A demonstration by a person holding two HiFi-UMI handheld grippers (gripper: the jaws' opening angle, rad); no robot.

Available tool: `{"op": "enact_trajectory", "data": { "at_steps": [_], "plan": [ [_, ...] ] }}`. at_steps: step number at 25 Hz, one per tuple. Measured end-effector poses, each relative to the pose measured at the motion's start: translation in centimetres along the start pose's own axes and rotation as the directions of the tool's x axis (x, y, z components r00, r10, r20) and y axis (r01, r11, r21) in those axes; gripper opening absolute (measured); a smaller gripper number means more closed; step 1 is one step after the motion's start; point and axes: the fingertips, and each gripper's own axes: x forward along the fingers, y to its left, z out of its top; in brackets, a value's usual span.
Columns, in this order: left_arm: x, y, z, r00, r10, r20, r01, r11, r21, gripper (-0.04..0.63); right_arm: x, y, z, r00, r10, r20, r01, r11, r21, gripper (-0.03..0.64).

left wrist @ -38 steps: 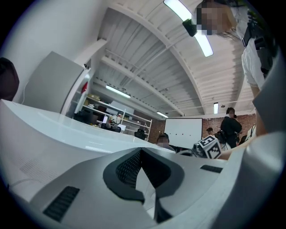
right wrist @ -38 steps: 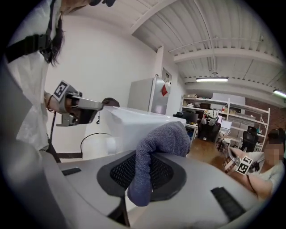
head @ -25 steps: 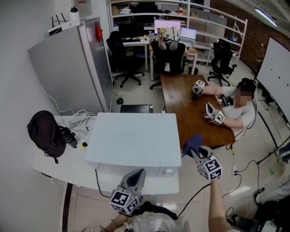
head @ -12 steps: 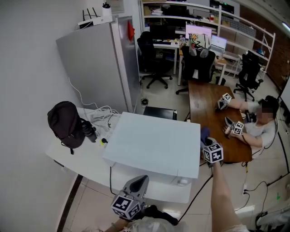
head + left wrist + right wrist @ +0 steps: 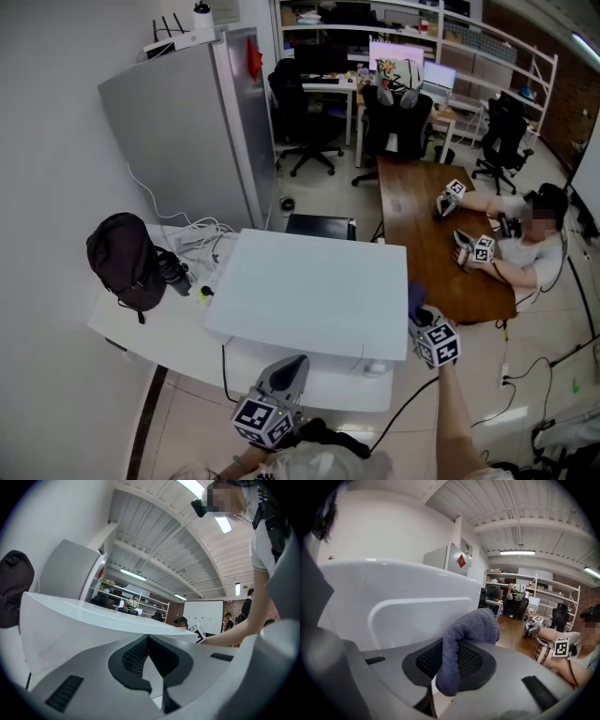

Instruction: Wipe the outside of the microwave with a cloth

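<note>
The white microwave point(image 5: 309, 291) stands on a white table point(image 5: 141, 337); it also fills the left of the right gripper view point(image 5: 403, 606) and the left gripper view point(image 5: 70, 620). My right gripper point(image 5: 418, 317) is shut on a blue-grey cloth point(image 5: 415, 298) at the microwave's right side wall. In the right gripper view the cloth point(image 5: 468, 634) droops over the jaws of that gripper point(image 5: 452, 651), close to the white wall. My left gripper point(image 5: 292, 364) is shut and holds nothing, low in front of the microwave's front face; its tips point(image 5: 149, 641) point up at the front.
A black backpack point(image 5: 122, 262) and loose cables point(image 5: 192, 244) lie on the table left of the microwave. A grey cabinet point(image 5: 178, 131) stands behind. Right of the microwave is a wooden table point(image 5: 422, 234), where a seated person point(image 5: 525, 244) holds two more grippers. Office chairs stand further back.
My right gripper has carried the cloth from the front right corner in against the microwave's right side. The left gripper has stayed low at the front. The head view has shifted.
</note>
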Motion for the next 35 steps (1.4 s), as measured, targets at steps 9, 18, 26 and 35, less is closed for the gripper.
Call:
{"op": "enact_trajectory", "data": {
  "at_steps": [9,18,26,35],
  "plan": [
    [2.1,-1.8,-0.5,0.995,-0.100,0.013,0.100,0.995,-0.028,-0.014,-9.5,13.1,-3.8,1.000,0.022,-0.020,-0.021,1.000,0.022,0.078],
    [2.1,-2.2,-0.5,0.992,-0.128,0.008,0.128,0.991,-0.031,-0.014,-11.2,10.9,-5.5,0.992,-0.121,-0.044,0.124,0.990,0.072,0.078],
    [1.1,-0.6,-0.2,0.997,-0.080,-0.004,0.080,0.997,-0.012,-0.014,-4.8,-2.8,1.8,0.982,-0.188,0.027,0.189,0.979,-0.079,0.078],
    [0.9,0.6,0.1,0.999,-0.031,-0.009,0.031,1.000,0.000,-0.014,3.8,-9.2,9.7,0.988,-0.142,0.057,0.149,0.975,-0.162,0.078]
  ]
}}
